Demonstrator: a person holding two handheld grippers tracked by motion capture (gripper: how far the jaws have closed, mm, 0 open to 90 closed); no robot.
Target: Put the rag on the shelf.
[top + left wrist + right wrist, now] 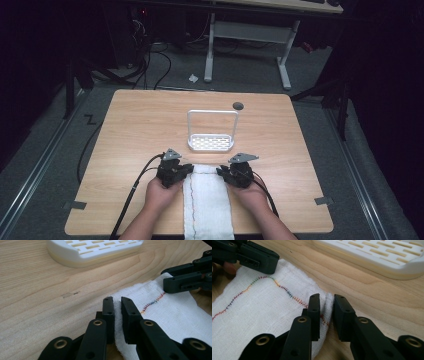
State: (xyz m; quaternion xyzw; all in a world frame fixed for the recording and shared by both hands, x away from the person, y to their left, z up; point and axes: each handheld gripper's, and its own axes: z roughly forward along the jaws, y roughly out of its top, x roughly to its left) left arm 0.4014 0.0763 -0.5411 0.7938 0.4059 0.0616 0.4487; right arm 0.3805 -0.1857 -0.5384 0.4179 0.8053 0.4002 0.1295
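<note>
Two hand-held black plastic two-jaw grippers, bare forearms, no sleeves.
Left black gripper topped by a grey three-cornered plate, with thick black cables trailing back off the table edge; right black gripper likewise capped with a grey three-cornered plate and trailing a black cable. Up close, matte black linkage arms pinned with brass-coloured rivets, ending in flat rectangular jaw blocks dotted with small round screw holes. Same build on the right gripper: black bars, brass-ringed pivots, blunt squared tips.
</note>
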